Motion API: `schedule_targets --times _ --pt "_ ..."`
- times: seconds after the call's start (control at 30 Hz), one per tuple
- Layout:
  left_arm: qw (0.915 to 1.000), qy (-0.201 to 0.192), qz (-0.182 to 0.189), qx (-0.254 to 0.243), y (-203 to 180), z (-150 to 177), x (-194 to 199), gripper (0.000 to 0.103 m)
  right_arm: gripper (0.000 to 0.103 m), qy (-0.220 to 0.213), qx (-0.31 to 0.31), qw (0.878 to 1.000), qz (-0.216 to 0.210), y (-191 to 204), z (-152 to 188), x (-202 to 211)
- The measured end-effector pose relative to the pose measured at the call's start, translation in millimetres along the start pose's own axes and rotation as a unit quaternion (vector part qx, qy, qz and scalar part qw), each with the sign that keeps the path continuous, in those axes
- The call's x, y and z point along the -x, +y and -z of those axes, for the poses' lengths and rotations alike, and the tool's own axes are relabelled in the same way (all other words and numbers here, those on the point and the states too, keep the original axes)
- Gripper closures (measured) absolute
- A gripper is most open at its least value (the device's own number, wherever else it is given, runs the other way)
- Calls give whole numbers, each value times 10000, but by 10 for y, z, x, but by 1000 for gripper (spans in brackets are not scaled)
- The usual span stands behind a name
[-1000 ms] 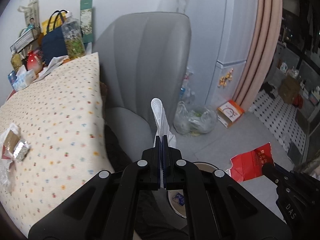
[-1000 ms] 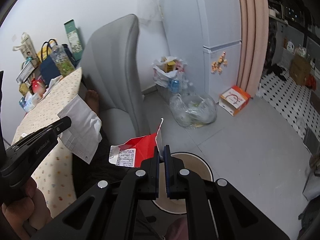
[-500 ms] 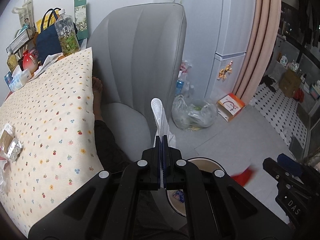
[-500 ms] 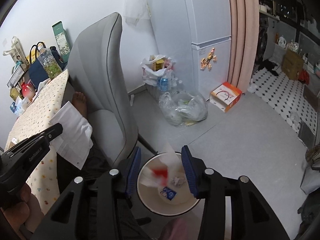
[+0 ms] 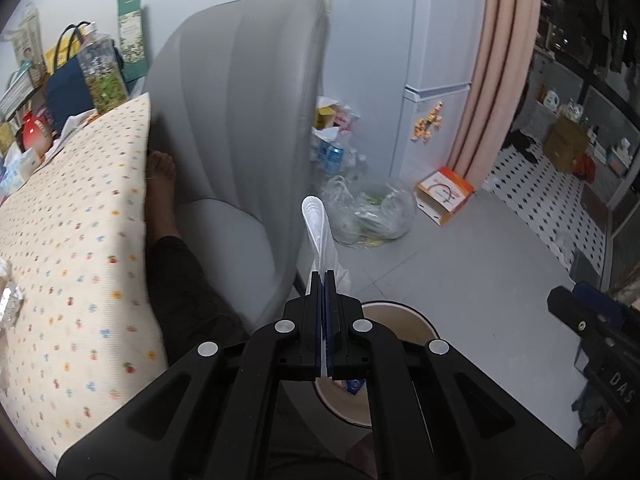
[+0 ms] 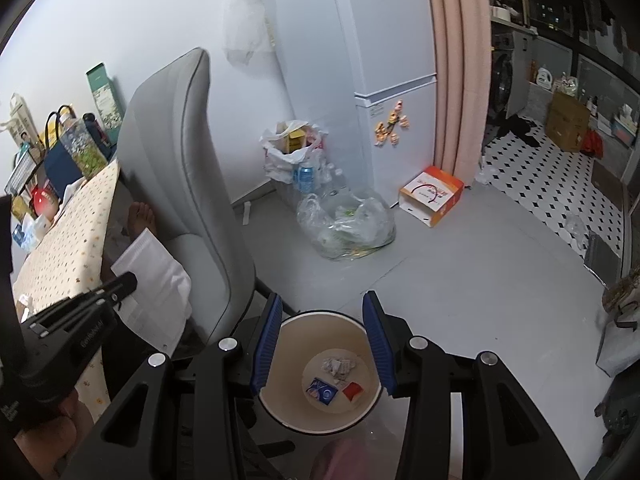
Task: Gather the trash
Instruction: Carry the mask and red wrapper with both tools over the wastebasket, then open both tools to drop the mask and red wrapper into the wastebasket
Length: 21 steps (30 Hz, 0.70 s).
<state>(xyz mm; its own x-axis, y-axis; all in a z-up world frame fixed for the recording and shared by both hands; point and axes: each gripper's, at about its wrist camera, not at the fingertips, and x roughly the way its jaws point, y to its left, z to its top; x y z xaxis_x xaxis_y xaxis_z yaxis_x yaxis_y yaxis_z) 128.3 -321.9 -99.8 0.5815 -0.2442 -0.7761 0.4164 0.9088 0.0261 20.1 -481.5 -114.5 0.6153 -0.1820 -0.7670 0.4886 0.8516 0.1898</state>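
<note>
Though cluttered, grey floor [image 6: 460,272] around bin [image 6: 320,336]

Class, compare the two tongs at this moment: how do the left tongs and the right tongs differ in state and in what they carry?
The left tongs are shut, while the right tongs stand open. The left tongs pinch a white folded paper packet; the right tongs hold nothing. The right tongs hang over the round cream waste bin; the left tongs sit beside it. Both are black with blue pads.
</note>
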Motion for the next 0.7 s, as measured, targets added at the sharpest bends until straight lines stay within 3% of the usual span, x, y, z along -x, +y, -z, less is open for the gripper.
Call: schedule_targets --times 0.33,0.47,0.53,0.6,0.7 --pt "9991 185 316 -234 -350 67 -96 101 60 -76 -136 9996 232 -241 -26 69" --pt "9978 278 567 -195 -401 69 -105 99 56 -54 -186 9993 307 -293 -13 70" --pt "9972 327 660 -108 -382 56 -116 90 53 -56 -186 9993 321 -299 -6 75" --pt "9967 323 739 -75 -362 45 -106 74 51 -69 -180 9993 327 -294 -9 89" --pt "9964 293 792 -74 -365 41 -72 65 48 -111 -171 9992 339 -275 -20 113"
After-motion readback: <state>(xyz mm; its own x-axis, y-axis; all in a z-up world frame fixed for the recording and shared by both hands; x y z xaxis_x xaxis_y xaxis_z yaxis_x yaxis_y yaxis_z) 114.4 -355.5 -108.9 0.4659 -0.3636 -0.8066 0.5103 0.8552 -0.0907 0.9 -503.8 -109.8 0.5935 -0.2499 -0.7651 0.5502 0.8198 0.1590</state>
